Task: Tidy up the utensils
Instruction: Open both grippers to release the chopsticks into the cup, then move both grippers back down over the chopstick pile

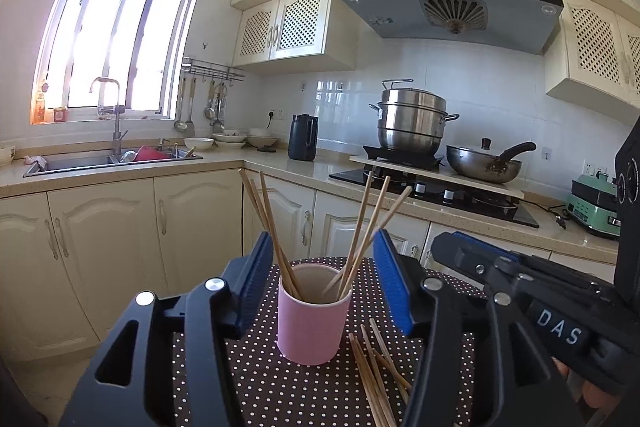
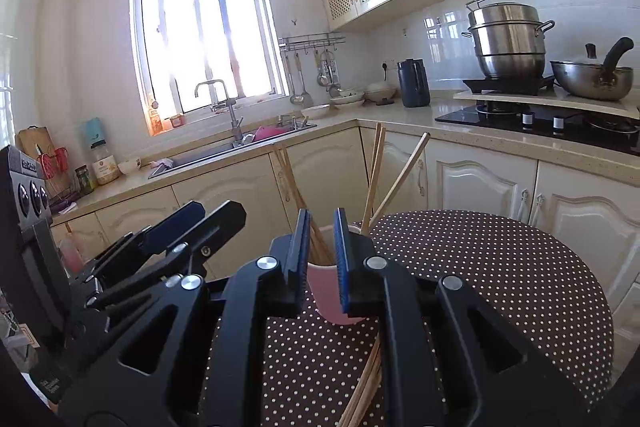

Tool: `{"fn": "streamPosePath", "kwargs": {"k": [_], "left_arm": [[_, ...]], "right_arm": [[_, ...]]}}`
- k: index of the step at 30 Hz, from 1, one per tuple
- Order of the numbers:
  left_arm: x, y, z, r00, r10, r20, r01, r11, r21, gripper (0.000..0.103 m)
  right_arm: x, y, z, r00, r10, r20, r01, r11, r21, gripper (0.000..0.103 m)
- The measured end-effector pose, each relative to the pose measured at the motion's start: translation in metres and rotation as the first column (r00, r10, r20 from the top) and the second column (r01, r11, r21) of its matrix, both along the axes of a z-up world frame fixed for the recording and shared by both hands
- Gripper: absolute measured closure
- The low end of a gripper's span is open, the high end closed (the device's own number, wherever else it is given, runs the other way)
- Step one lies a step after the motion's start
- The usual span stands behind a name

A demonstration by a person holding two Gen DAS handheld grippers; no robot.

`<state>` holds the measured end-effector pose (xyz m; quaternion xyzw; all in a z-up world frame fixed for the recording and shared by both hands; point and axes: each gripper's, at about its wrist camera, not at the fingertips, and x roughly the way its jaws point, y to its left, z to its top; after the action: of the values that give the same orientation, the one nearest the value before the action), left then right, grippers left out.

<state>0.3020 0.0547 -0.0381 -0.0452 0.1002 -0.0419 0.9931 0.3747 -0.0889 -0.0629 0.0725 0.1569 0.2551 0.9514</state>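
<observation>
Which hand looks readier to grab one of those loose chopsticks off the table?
Probably the left. The left gripper is open, straddling the pink cup, with the loose chopsticks just below. The right gripper looks nearly closed and must open first.

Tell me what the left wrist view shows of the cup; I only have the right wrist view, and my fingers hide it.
Observer: The pink cup stands upright on the dotted table, six chopsticks inside.
Operator: Report the left gripper.
Observer: The left gripper is open, one finger on each side of the cup, neither touching it.
Operator: Place the loose chopsticks.
Observer: The loose chopsticks lie bundled by the cup's base, on its right.
</observation>
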Motion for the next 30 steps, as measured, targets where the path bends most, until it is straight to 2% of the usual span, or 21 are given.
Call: {"fn": "streamPosePath", "kwargs": {"k": [4, 9, 12, 15, 20, 25, 30], "left_arm": [[-0.011, -0.006, 0.002, 1.0, -0.013, -0.014, 0.013, 1.0, 0.002, 0.045], [-0.018, -0.013, 0.003, 0.999, -0.029, -0.041, 0.029, 1.0, 0.008, 0.043], [-0.016, -0.019, 0.0, 0.996, -0.045, -0.082, 0.047, 0.999, 0.024, 0.041], [-0.006, -0.024, -0.008, 0.984, -0.058, -0.17, 0.065, 0.997, 0.036, 0.04], [0.014, -0.031, -0.029, 0.947, -0.08, -0.311, 0.097, 0.995, 0.039, 0.04], [0.039, -0.039, -0.062, 0.875, -0.114, -0.47, 0.141, 0.99, 0.022, 0.04], [0.054, -0.041, -0.088, 0.82, -0.127, -0.558, 0.155, 0.988, 0.003, 0.04]], "right_arm": [[-0.009, -0.011, 0.002, 1.0, -0.017, -0.005, 0.017, 1.0, 0.001, 0.084], [-0.016, -0.025, 0.0, 1.0, -0.029, -0.013, 0.029, 1.0, 0.0, 0.071], [-0.019, -0.032, -0.005, 0.999, -0.031, -0.025, 0.03, 0.999, -0.024, 0.067], [-0.017, -0.039, -0.012, 0.998, -0.03, -0.055, 0.027, 0.999, -0.046, 0.061], [-0.007, -0.048, -0.028, 0.991, -0.029, -0.127, 0.016, 0.995, -0.102, 0.061], [0.006, -0.048, -0.049, 0.974, -0.033, -0.222, -0.007, 0.984, -0.177, 0.061], [0.024, -0.042, -0.081, 0.933, -0.031, -0.36, -0.066, 0.965, -0.255, 0.062]]}}
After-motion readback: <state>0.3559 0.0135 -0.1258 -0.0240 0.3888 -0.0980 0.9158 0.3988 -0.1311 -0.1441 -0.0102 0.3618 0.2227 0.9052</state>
